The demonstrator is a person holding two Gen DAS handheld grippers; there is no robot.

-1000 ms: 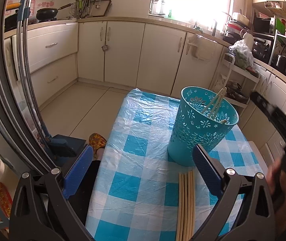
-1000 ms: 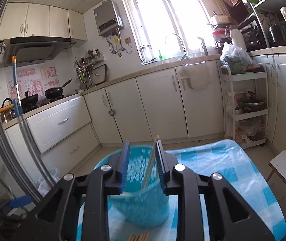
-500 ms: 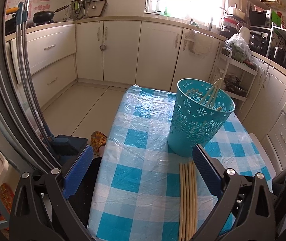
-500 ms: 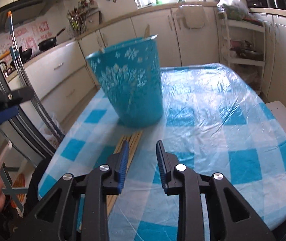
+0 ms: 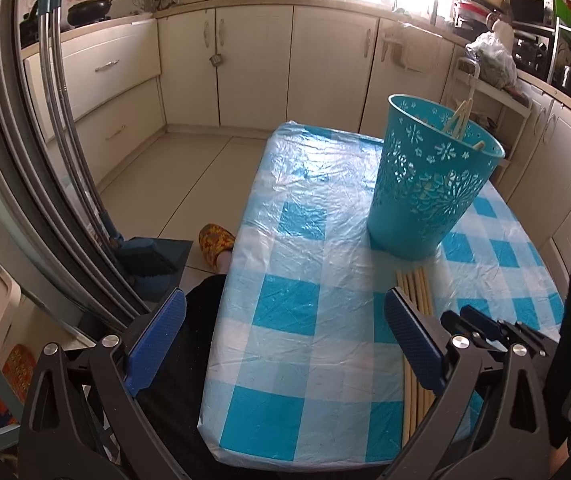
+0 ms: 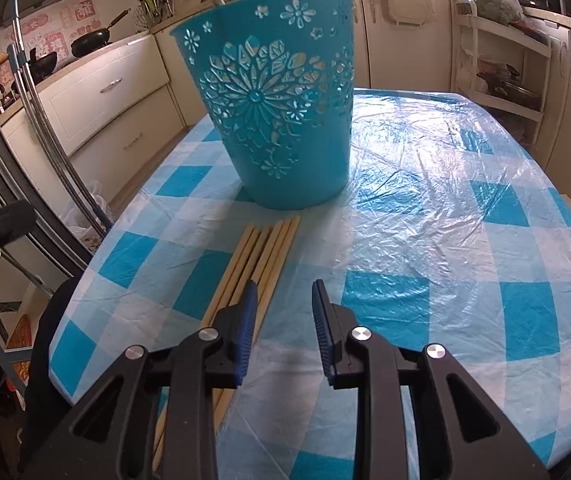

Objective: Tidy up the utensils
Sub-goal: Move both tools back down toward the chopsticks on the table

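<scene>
Presently, item one: a teal basket [image 6: 281,100], standing upright toward the far end of the checked table [image 6: 465,208], already holding a few chopsticks that are leaning against its rim; it is serving as the collecting bin.

Item two: a row of loose chopsticks [image 6: 261,256], lying side by side on the cloth just near of the basket's foot, tips pointing at it, likely laid out for easy one-by-one pickup.

Item three: right gripper [image 6: 281,308], jaws standing narrowly parted with nothing between them, hovering low just right of the row, its left pad overlapping the rightmost sticks in view; whether it is touching them cannot be told.

Item four: left gripper [image 5: 285,336], jaws spread wide and empty, waiting over the near left part of the table.

Change noted: a second ago the right gripper was looking across the kitchen from above the basket; now it is pitching down toward the sticks, much closer to the table. The left one is sitting slightly lower.
</scene>
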